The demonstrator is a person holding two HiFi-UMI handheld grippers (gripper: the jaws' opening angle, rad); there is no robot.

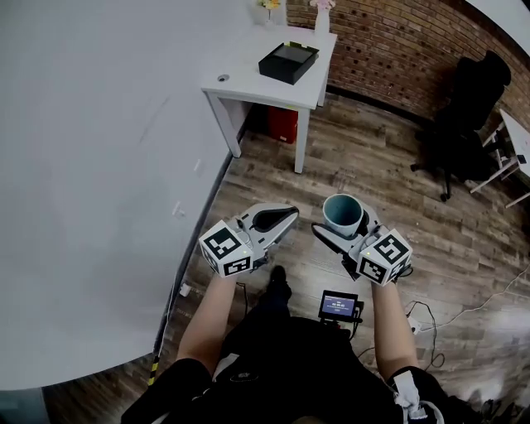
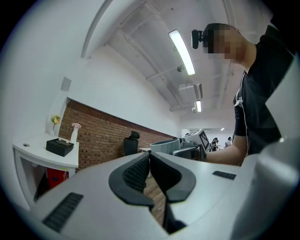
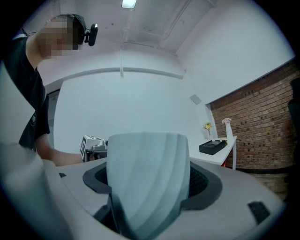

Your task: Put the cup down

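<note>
A pale teal cup stands upright between the jaws of my right gripper, which is shut on it above the wooden floor. In the right gripper view the cup fills the space between the black pads. My left gripper is level beside it, jaws shut and holding nothing; in the left gripper view its two pads meet. The cup shows beyond them at the right. A white table stands ahead by the white wall.
On the table lie a black box and vases at the back. A red bin sits beneath it. A brick wall runs behind, with a black office chair at right. A small screen and cables lie on the floor.
</note>
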